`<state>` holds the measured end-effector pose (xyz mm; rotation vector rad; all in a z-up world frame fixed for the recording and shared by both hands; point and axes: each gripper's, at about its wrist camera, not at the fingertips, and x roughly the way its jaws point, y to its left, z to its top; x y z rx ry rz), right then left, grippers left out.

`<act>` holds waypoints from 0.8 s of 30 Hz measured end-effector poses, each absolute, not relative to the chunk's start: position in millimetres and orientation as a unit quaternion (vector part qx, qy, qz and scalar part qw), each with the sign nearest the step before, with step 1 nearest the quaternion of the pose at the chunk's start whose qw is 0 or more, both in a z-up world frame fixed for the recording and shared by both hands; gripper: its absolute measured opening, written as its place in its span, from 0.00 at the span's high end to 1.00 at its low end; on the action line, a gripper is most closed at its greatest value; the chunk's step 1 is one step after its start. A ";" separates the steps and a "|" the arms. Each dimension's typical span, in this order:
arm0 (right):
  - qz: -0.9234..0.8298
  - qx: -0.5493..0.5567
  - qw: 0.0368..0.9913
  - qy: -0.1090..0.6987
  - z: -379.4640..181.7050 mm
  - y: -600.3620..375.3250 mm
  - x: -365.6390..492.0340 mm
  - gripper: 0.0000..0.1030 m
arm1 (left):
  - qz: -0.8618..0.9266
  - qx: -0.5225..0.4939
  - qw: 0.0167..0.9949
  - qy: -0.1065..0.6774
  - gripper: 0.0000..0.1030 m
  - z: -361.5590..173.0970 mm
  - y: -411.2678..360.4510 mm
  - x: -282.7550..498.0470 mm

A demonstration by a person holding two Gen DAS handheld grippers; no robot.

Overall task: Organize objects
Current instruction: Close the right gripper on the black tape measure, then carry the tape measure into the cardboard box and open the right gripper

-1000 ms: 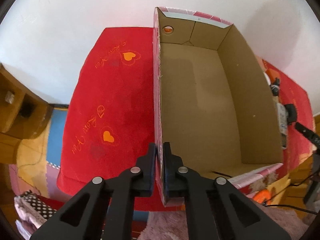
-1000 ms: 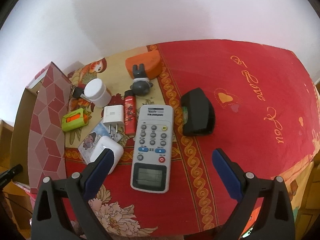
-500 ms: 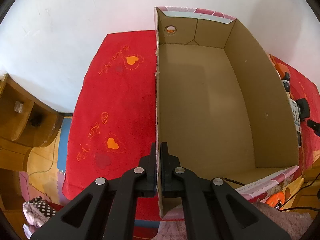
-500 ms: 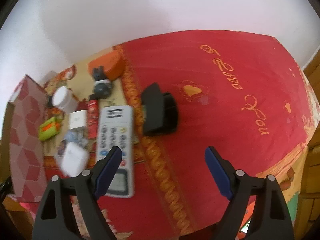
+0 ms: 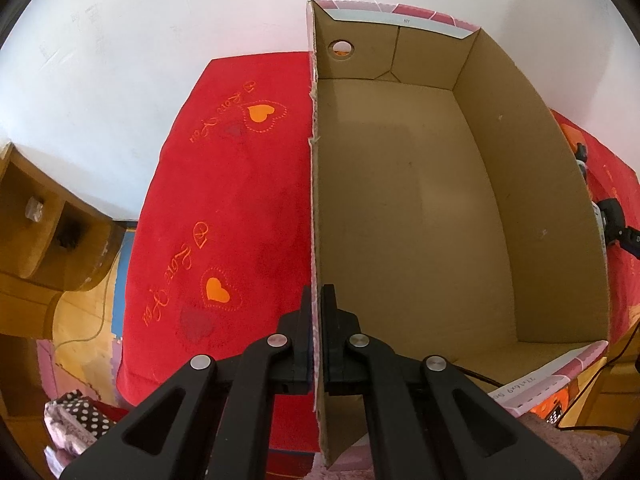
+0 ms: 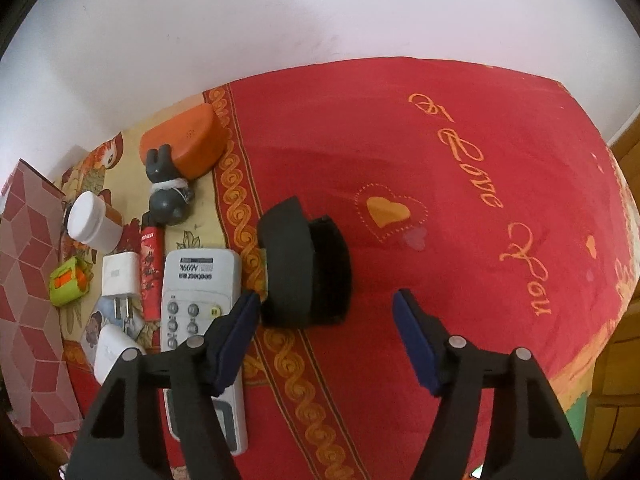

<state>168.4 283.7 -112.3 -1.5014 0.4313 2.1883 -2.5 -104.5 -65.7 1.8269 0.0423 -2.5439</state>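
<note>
Your left claw (image 5: 316, 320) is pinched on the near left wall of the cardboard box (image 5: 400, 220), whose brown floor lies bare and open; your right claw (image 6: 324, 312) stands spread, its jaws just closing in, nothing pressed, with the black case (image 6: 304, 268) just ahead between them; the remote (image 6: 200, 292) lies under its left finger; wide bare red cloth (image 6: 460, 160) spreads to the right on the tabletop; white wall (image 6: 280, 12) behind; small items crowd the left, near the box's patterned side
</note>
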 end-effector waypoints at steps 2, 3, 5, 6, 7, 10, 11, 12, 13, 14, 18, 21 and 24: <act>0.794 -0.547 0.222 0.149 -114.6 282.5 164.8 0.36 | -0.812 0.583 0.004 0.012 0.97 -66.1 -104.4 -2.7; 0.794 -0.548 0.221 0.146 -115.9 282.0 162.7 0.36 | -0.812 0.583 0.004 0.013 0.97 -66.1 -104.2 -2.7; 0.793 -0.551 0.217 0.141 -118.3 282.0 158.8 0.44 | -0.812 0.583 0.004 0.013 0.97 -66.2 -103.9 -2.8; 0.794 -0.551 0.214 0.140 -119.0 282.1 158.0 0.48 | -0.813 0.583 0.004 0.015 0.97 -66.2 -104.2 -2.7; 0.794 -0.553 0.211 0.140 -120.2 282.3 156.8 0.52 | -0.812 0.583 0.004 0.016 0.97 -66.5 -104.2 -3.0; 0.797 -0.549 0.210 0.141 -119.1 281.3 156.4 0.52 | -0.811 0.584 0.003 0.017 0.97 -66.6 -105.1 -3.5; 0.798 -0.547 0.211 0.143 -118.3 281.9 157.0 0.52 | -0.811 0.585 0.003 0.018 0.97 -66.8 -105.5 -3.3; 0.798 -0.544 0.213 0.147 -116.9 282.8 158.0 0.52 | -0.810 0.586 0.003 0.019 0.97 -67.2 -105.9 -3.5; 0.800 -0.540 0.213 0.151 -114.3 284.2 159.1 0.52 | -0.810 0.586 0.003 0.020 0.97 -67.5 -106.0 -4.0; 0.802 -0.536 0.212 0.154 -111.8 284.7 160.2 0.52 | -0.810 0.586 0.003 0.020 0.97 -67.0 -107.0 -3.7; 0.814 -0.521 0.207 0.150 -95.8 280.4 163.1 0.52 | -0.809 0.587 0.002 0.019 0.97 -67.4 -106.8 -4.3; 0.826 -0.505 0.195 0.155 -78.9 270.8 165.5 0.52 | -0.809 0.587 0.002 0.018 0.97 -67.4 -106.3 -4.0; 0.840 -0.491 0.175 0.153 -62.0 258.1 165.5 0.52 | -0.810 0.586 0.000 0.014 0.97 -66.8 -105.7 -3.7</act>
